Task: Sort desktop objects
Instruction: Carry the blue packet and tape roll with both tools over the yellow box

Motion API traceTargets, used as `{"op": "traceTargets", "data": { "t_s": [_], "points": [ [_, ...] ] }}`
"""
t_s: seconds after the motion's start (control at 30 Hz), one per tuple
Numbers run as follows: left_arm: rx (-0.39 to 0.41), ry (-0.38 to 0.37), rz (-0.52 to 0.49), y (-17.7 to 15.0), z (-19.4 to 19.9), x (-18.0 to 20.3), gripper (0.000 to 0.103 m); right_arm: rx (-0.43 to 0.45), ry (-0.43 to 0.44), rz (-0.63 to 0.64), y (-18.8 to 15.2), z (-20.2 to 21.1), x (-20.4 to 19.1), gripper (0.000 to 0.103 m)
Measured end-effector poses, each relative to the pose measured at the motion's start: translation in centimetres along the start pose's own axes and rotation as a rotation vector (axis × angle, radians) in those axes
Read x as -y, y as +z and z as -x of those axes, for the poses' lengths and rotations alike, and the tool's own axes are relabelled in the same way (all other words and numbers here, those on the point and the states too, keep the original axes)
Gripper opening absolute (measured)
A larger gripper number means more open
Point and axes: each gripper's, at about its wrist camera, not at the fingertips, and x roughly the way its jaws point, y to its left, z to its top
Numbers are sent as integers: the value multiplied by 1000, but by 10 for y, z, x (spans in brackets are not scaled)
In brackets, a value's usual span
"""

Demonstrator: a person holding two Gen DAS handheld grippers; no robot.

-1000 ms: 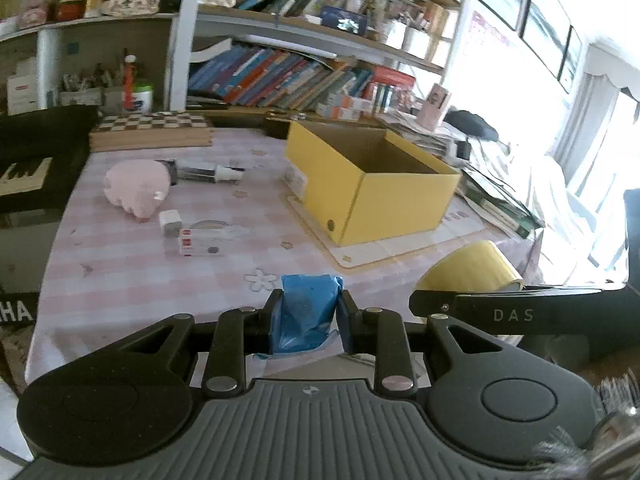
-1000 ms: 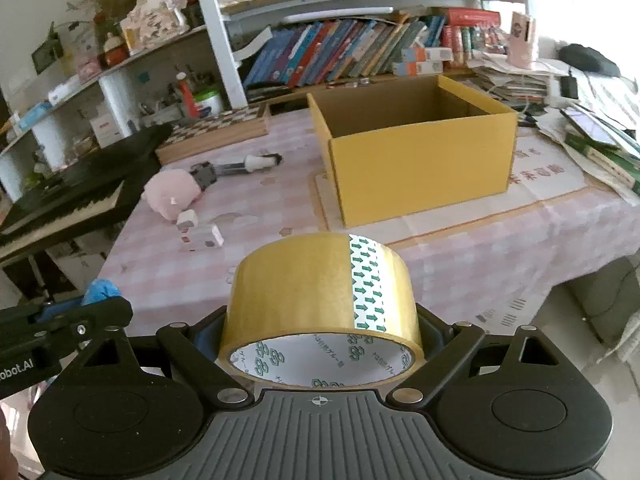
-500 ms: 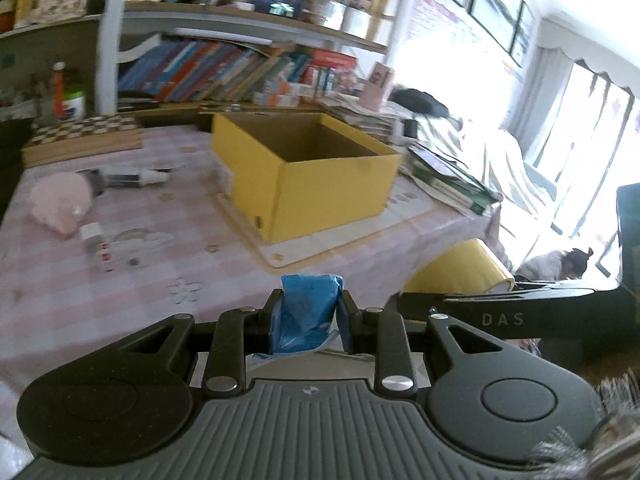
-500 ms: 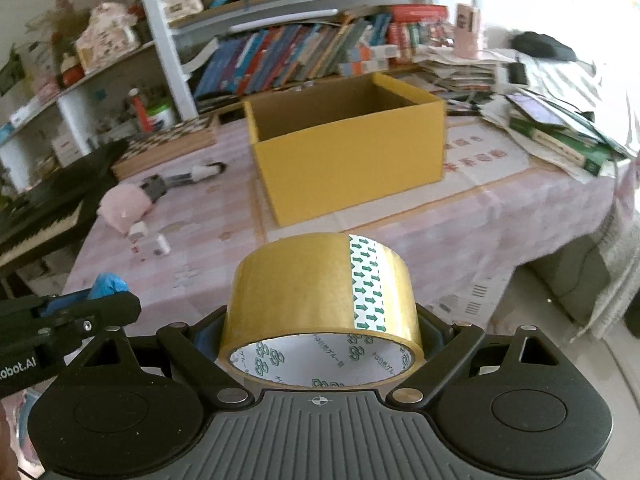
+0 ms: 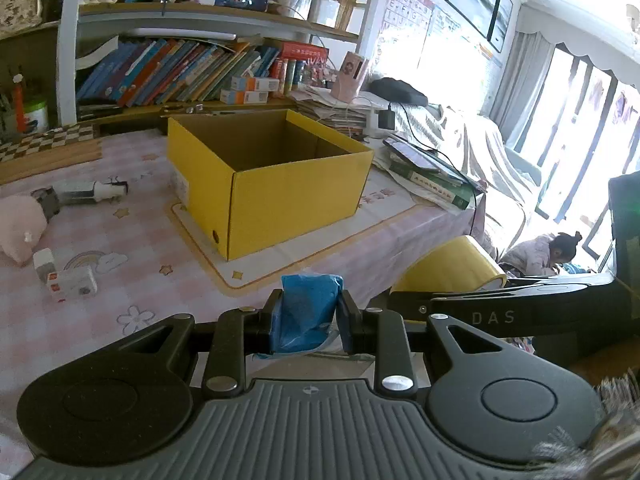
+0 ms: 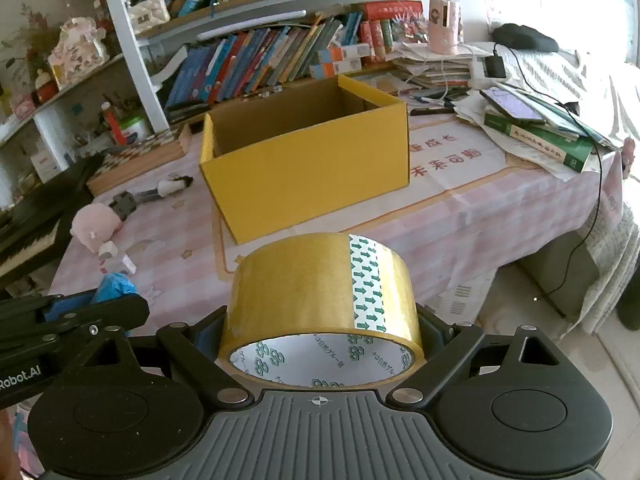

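Gripping a blue packet [image 5: 307,312], our left gripper [image 5: 308,320] is clenched tight on it; our right gripper [image 6: 322,328] clasps a tape roll [image 6: 320,300]. The yellow box [image 5: 276,188] stands ahead on the table [image 5: 132,280]. Only the left view shows a person by the window; only the right view shows the roll's printed core.

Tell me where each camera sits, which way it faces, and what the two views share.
Left wrist: on the left claw, looking forward and down at the open yellow box; its fingers pinch a blue packet, and the right claw enters at right.
Right wrist: on the right claw, facing the same box; its fingers grip a tape roll, and the left claw shows lower left.
Shared: box, pink plush toy, bookshelf, tape, packet.
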Motion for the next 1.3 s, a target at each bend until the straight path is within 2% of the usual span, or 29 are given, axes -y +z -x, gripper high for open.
{"op": "traceTargets", "data": {
  "t_s": [0.33, 0.63, 0.87, 1.13, 1.3],
  "points": [
    [3, 24, 11, 17, -24, 2, 25, -17, 31, 22, 22, -24, 12, 93],
    [50, 44, -13, 50, -52, 12, 25, -14, 75, 75, 56, -48, 23, 93],
    [103, 73, -34, 78, -72, 19, 25, 43, 111, 138, 91, -58, 35, 93],
    [183, 137, -76, 124, -89, 25, 25, 157, 188, 266, 149, -64, 44, 93],
    [160, 184, -105, 149, -113, 22, 25, 182, 246, 401, 180, -82, 41, 93]
  ]
}}
